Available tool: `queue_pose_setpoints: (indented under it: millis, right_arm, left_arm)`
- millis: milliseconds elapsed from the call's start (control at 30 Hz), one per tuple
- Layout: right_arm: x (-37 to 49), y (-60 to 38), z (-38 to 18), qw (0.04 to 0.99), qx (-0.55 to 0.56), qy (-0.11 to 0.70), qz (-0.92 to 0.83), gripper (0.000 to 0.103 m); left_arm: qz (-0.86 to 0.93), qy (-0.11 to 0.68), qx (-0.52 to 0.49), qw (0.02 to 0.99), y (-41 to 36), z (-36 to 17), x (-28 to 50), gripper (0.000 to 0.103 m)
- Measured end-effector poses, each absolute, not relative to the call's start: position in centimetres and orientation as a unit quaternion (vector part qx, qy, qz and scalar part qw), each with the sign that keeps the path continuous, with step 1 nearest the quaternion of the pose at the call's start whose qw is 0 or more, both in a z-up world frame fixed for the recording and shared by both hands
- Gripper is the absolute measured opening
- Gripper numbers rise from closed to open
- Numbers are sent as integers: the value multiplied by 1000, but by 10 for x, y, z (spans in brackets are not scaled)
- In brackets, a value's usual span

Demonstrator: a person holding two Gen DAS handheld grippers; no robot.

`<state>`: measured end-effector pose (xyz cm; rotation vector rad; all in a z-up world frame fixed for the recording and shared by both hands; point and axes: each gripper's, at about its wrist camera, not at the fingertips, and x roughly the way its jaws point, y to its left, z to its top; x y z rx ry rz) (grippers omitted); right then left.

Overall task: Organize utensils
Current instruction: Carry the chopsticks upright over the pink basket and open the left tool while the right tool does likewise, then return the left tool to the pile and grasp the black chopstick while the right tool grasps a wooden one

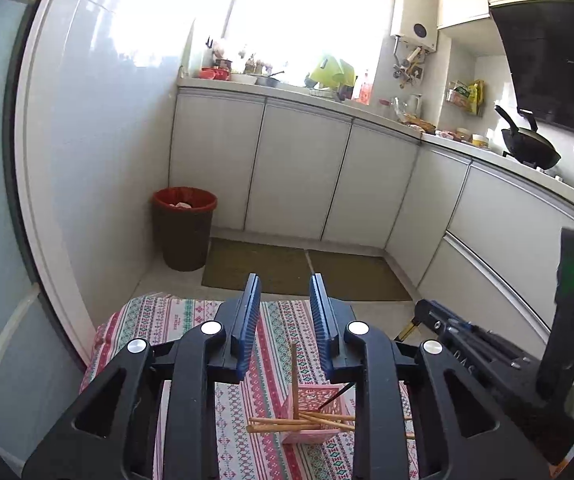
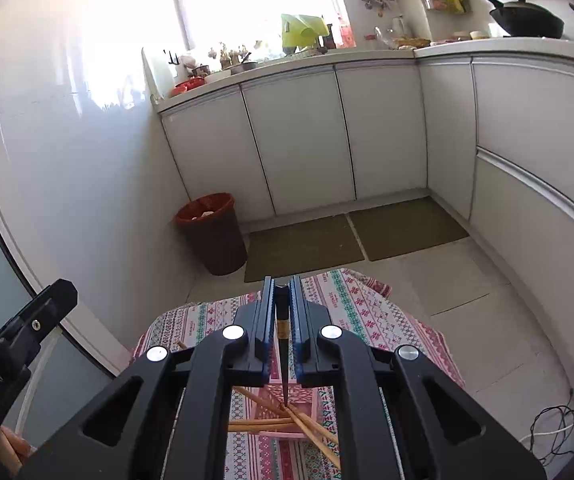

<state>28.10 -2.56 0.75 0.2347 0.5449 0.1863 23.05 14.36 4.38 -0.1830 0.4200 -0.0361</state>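
A: What was the condition of each tool?

B: The right tool [image 2: 282, 300] was clamped on a black chopstick [image 2: 283, 344], held near its thick end with the point hanging down over the pink holder [image 2: 307, 398]. The left tool [image 1: 285, 304] stood wide apart and carried nothing.

A: Where were the utensils located?

B: The pink holder sat on the surface, which was covered by a patterned cloth [image 1: 191, 320]. Several wooden chopsticks [image 1: 283, 424] lay crosswise over the holder's mouth, and one [image 1: 294, 376] stood upright in it.

A: What fault was judged most likely?

B: Obstruction at the opening. The crossed wooden chopsticks partly blocked the mouth, so the black tip could have struck one and skidded off, or levered it onto the cloth.

A: Any secondary fault?

B: Tipping. The holder looked light, and nothing braced it; a sideways push from the descending chopstick could have toppled it. A grip so close to one end also allowed the chopstick to pivot between the pads
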Motion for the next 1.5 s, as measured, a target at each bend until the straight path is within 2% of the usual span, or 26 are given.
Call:
queue_pose_setpoints:
  millis: [100, 367, 400, 500, 567, 600, 633, 733, 833, 933, 1067, 1200, 1333, 1500]
  right_arm:
    - [288, -22, -4, 947, 107, 287, 99, 12]
    - [255, -34, 11, 949, 106, 284, 82, 13]
    - [242, -39, 12, 950, 108, 283, 80, 17]
    - [211, -54, 17, 951, 110, 282, 66, 40]
    - [188, -64, 21, 954, 102, 277, 55, 46]
    - [180, -67, 22, 955, 95, 276, 46, 53]
    - [171, -71, 23, 957, 90, 273, 36, 63]
    - [148, -85, 24, 962, 93, 256, 13, 84]
    - [135, -93, 18, 966, 71, 247, -15, 95]
    - [127, -100, 2, 965, 45, 254, -41, 96]
    - [122, -110, -29, 955, -1, 288, -76, 96]
    - [124, -132, -73, 927, -26, 356, -118, 96]
    - [134, -166, -99, 893, 29, 431, -129, 96]
    - [133, -200, -118, 874, 107, 455, -134, 96]
  left_arm:
    - [-14, 216, -91, 972, 147, 41, 231, 28]
    - [-9, 235, -95, 967, 142, 41, 206, 33]
    - [-9, 234, -94, 968, 139, 43, 199, 36]
    - [-13, 238, -86, 967, 125, 47, 182, 46]
    - [-12, 240, -77, 968, 115, 45, 168, 54]
    - [-10, 242, -73, 967, 111, 43, 163, 60]
    - [-10, 247, -68, 967, 105, 40, 158, 66]
    - [-10, 259, -48, 965, 95, 31, 149, 77]
    - [-13, 276, -36, 960, 90, 19, 150, 84]
    - [-16, 296, -24, 955, 88, 2, 152, 94]
    - [-26, 359, 17, 933, 77, -33, 166, 96]
    - [-69, 461, 39, 884, 59, -81, 190, 96]
    - [-100, 523, 66, 844, 29, -123, 209, 96]
    - [-107, 554, 114, 818, -5, -166, 221, 95]
